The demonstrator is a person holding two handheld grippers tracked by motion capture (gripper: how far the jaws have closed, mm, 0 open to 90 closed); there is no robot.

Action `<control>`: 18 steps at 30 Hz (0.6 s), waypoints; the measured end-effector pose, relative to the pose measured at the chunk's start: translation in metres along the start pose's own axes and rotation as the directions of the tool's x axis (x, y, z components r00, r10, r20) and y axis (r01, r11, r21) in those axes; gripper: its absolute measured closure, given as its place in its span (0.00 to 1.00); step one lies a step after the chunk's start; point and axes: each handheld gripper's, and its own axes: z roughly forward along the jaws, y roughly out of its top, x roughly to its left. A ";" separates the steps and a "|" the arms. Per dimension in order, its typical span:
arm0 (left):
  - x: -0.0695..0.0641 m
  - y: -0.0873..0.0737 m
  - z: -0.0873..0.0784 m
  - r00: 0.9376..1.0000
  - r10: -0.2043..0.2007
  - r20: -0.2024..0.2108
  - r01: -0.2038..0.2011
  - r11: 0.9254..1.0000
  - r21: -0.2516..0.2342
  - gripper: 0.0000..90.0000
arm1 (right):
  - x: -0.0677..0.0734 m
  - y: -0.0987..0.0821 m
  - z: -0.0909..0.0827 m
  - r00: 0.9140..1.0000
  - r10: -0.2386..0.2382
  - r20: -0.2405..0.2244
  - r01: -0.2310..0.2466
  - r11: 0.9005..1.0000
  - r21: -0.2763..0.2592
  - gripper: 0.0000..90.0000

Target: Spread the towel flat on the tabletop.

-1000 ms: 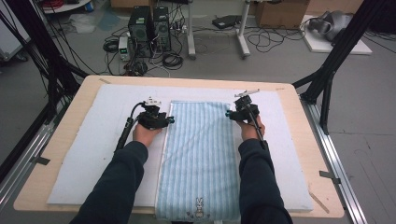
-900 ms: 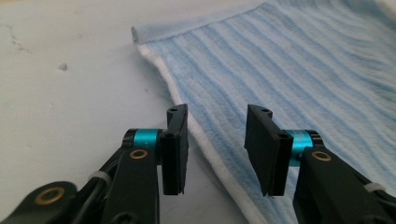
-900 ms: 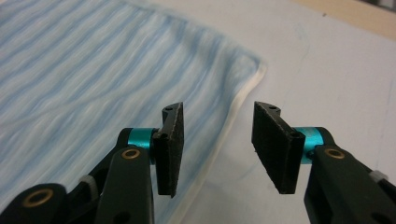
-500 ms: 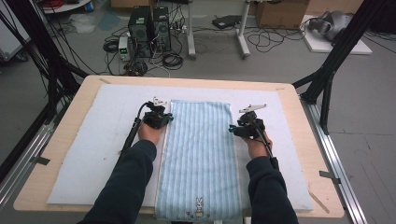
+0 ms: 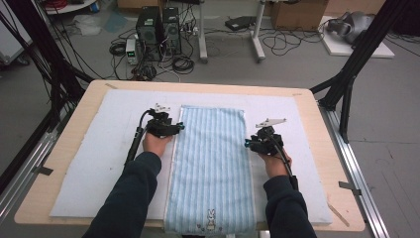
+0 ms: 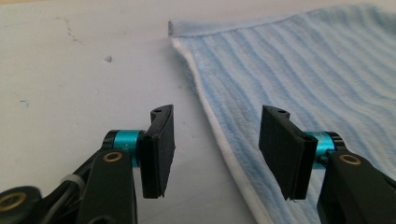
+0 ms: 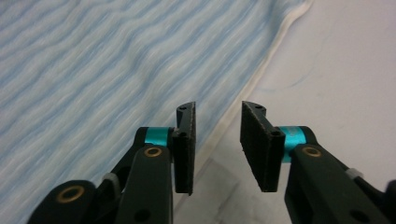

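Pale blue terry with lighter stripes, the towel [image 5: 212, 168] lies flat and lengthwise down the middle of the white mat [image 5: 94, 163] that covers your wooden table [image 5: 317, 124], its far end squared off short of the mat's far edge and its near end, with a small rabbit motif [image 5: 210, 218], reaching the table's front edge. Your left gripper [image 5: 177, 127] sits at the towel's left edge near the far corner, and in the left gripper view its jaws stand apart with a clear gap, having just been opening; the towel's white hem [image 6: 224, 149] runs up through that gap, but neither pad presses on it, so you hold nothing there. One pad is over bare mat, the other over the blue stripes. Your right gripper [image 5: 247, 144] is at the towel's right edge, a little nearer to you than the left one. In the right gripper view its jaws have just been closing yet a narrower gap is left between the pads, with the right hem [image 7: 261, 74] passing just ahead of it and no cloth pinched. Both of your hands rest low on the mat, sleeves coming in from the near side.
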 end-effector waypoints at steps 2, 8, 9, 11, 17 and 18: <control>-0.001 -0.001 -0.006 0.999 0.003 0.043 -0.003 1.000 -0.018 0.48 | 0.005 -0.003 0.003 1.000 -0.007 -0.011 0.007 1.000 0.024 0.76; -0.004 -0.002 -0.027 0.995 0.018 0.101 -0.011 0.998 -0.069 0.45 | 0.007 -0.008 0.007 1.000 -0.025 -0.001 0.025 0.999 0.047 0.96; -0.005 -0.002 -0.030 0.994 0.020 0.107 -0.013 0.997 -0.071 0.45 | 0.009 -0.008 0.007 0.998 -0.053 0.020 0.052 0.997 0.051 0.97; -0.006 -0.004 -0.034 0.993 0.025 0.113 -0.016 0.997 -0.078 0.45 | 0.009 -0.008 0.007 0.998 -0.055 0.033 0.053 0.997 0.050 0.92; -0.015 -0.013 -0.046 0.987 0.059 0.147 -0.049 0.996 -0.075 0.44 | 0.006 -0.015 -0.006 0.999 0.023 0.041 -0.022 0.999 -0.024 0.59; -0.016 -0.016 -0.046 0.984 0.062 0.165 -0.054 0.997 -0.054 0.48 | 0.008 -0.017 -0.010 0.999 0.020 0.025 -0.019 0.999 -0.038 0.60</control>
